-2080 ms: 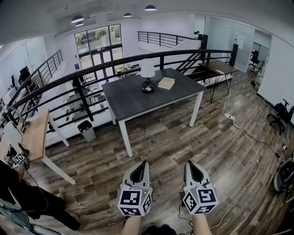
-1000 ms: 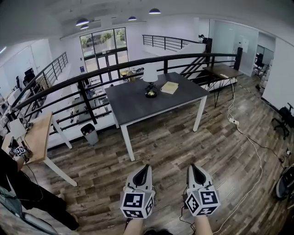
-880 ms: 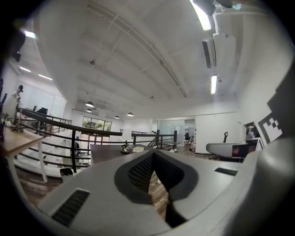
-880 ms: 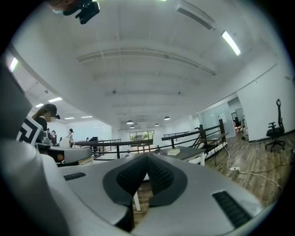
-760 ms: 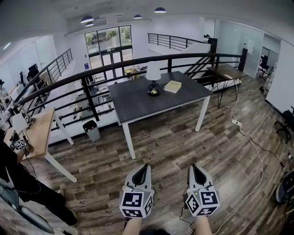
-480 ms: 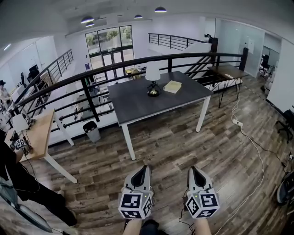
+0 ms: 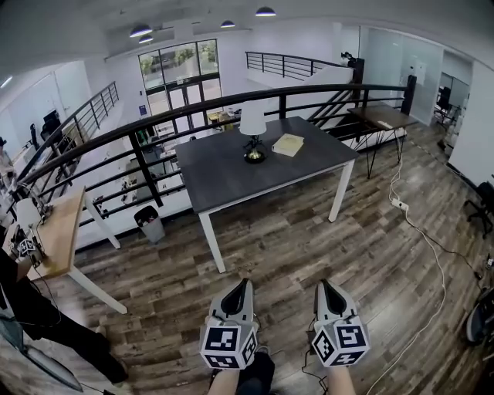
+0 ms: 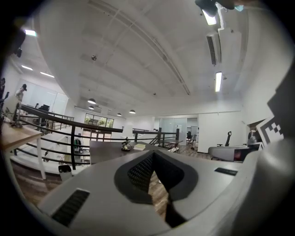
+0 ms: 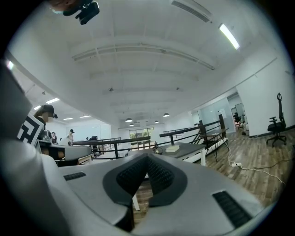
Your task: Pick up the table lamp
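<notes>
Bright, even indoor light; heavy fisheye.
Light is given by ceiling lamps [image 7: 265,11] and far windows [image 7: 174,65]; shadows are kept soft. Edges are bent and vignetted black. In both gripper views the close foreground is blurred, and the strip light [image 8: 217,81] is blown out.

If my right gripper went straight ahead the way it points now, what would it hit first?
Nothing close. The right gripper, shut and empty, points across wood floor; the first thing in line is probably the near edge of the dark table, though depth is unclear.

White-shaded table lamp [image 7: 252,133] upright on dark table [image 7: 231,173], beside book [image 7: 288,144].
</notes>
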`<state>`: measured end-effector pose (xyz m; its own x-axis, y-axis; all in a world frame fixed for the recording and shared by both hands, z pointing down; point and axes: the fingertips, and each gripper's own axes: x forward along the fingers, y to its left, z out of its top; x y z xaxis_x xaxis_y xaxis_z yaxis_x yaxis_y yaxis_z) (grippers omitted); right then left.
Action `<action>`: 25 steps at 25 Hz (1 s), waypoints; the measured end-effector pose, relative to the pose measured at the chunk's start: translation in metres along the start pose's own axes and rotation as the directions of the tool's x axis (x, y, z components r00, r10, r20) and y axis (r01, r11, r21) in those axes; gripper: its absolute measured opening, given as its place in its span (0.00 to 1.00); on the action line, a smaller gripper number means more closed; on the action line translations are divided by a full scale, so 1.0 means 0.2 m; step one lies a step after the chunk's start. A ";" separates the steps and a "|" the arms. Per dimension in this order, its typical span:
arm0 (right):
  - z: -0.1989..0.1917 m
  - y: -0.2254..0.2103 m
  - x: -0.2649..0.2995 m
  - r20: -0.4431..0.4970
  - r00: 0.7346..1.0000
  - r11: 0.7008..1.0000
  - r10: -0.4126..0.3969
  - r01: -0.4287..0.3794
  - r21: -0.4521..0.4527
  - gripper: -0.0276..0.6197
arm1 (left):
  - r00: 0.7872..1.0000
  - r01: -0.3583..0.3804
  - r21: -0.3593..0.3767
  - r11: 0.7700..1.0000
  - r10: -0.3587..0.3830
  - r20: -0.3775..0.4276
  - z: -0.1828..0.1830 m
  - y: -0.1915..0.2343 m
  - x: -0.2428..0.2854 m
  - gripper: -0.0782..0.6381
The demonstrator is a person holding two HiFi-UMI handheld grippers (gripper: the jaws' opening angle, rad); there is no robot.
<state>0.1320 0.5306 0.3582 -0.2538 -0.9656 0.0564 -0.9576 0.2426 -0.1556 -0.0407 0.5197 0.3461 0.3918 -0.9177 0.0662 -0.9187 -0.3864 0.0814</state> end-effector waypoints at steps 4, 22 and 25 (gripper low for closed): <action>0.00 -0.03 0.19 0.000 1.000 1.000 -0.013 0.013 -0.008 0.03 | 1.000 0.013 -0.003 1.000 -0.013 -0.002 -0.01 0.08 0.17 0.12; 0.20 0.02 1.17 0.030 1.000 0.999 -0.008 0.010 -0.049 0.03 | 0.999 0.045 -0.003 0.999 -0.045 0.023 0.20 0.61 0.96 0.12; 0.20 0.01 1.29 0.013 1.000 0.999 -0.007 0.007 -0.045 0.03 | 0.999 0.043 -0.008 0.999 -0.043 0.017 0.22 0.68 1.06 0.12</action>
<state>0.0695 0.2780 0.3336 -0.2456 -0.9683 0.0449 -0.9646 0.2396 -0.1107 -0.0849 0.2695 0.3265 0.4297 -0.9018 0.0458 -0.9007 -0.4245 0.0922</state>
